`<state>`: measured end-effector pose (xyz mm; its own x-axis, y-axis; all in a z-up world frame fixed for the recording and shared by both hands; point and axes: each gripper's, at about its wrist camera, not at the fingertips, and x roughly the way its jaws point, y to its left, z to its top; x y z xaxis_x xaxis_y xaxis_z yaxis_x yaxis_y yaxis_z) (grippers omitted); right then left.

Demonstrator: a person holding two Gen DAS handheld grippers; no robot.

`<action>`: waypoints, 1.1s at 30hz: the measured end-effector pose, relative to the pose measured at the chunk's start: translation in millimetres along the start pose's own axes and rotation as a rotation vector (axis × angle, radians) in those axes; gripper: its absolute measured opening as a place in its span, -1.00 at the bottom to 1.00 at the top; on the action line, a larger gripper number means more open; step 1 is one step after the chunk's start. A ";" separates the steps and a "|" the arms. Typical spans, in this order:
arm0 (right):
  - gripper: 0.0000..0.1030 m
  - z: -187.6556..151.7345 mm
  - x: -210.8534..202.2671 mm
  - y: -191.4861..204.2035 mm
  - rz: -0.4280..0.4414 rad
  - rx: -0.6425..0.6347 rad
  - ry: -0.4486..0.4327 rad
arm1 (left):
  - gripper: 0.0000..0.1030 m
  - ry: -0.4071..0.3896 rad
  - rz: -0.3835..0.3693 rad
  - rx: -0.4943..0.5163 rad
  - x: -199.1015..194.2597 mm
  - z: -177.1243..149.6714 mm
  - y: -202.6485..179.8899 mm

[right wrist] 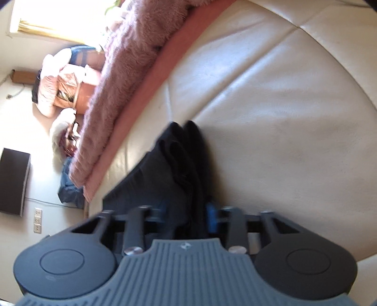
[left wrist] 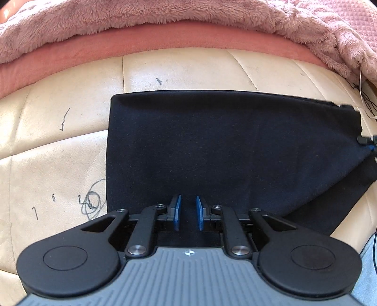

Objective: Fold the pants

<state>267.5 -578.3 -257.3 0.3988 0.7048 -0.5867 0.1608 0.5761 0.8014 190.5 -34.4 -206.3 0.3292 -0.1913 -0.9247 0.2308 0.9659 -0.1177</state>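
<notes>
Left gripper: blue-padded fingers spread, gap between them bare, hovering over the near edge of the dark navy fabric pants, which lie flat and folded on the cream leather sofa cushion. Right gripper: fingers pinching a bunched fold of the pants, blurred. Fluffy pink blanket at 12 o'clock, beyond the cushion.

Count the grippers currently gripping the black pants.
1. The right gripper is clamped on a bunched edge of the black pants; the left gripper hovers open above them, holding nothing.
</notes>
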 end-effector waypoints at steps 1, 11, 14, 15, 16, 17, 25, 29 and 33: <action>-0.76 -0.3 0.7 -5.0 0.003 0.012 0.014 | -0.66 0.014 0.001 -0.012 0.9 3.1 0.5; -0.82 -8.7 -23.4 50.3 -0.074 -0.096 -0.062 | -0.66 -0.115 -0.172 0.091 -0.4 55.4 -48.1; -0.83 -13.1 -33.5 82.0 -0.117 -0.139 -0.071 | -0.76 -0.120 -0.215 0.129 16.3 70.3 -69.0; -0.83 -13.7 -35.6 91.2 -0.129 -0.155 -0.071 | -0.76 -0.124 -0.213 0.142 23.1 74.3 -74.6; -0.83 -14.3 -37.4 100.3 -0.143 -0.168 -0.070 | -0.78 -0.127 -0.206 0.157 28.7 77.0 -80.5; -0.83 -14.6 -38.7 108.7 -0.157 -0.179 -0.071 | -0.79 -0.130 -0.200 0.165 33.6 79.0 -84.2; -0.83 -17.0 -44.4 150.0 -0.171 -0.237 -0.073 | -0.79 -0.161 -0.186 0.176 59.7 99.1 -99.0; -0.84 -17.4 -47.5 164.6 -0.159 -0.245 -0.082 | -0.79 -0.163 -0.184 0.154 63.2 106.1 -100.4; -0.84 -17.7 -48.6 179.4 -0.176 -0.252 -0.083 | -0.80 -0.177 -0.196 0.157 46.2 95.4 -97.7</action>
<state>261.0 -501.8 -87.1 0.4584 0.5552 -0.6940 0.0090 0.7779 0.6283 270.5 -154.3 -203.0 0.4154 -0.4124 -0.8108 0.4402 0.8711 -0.2176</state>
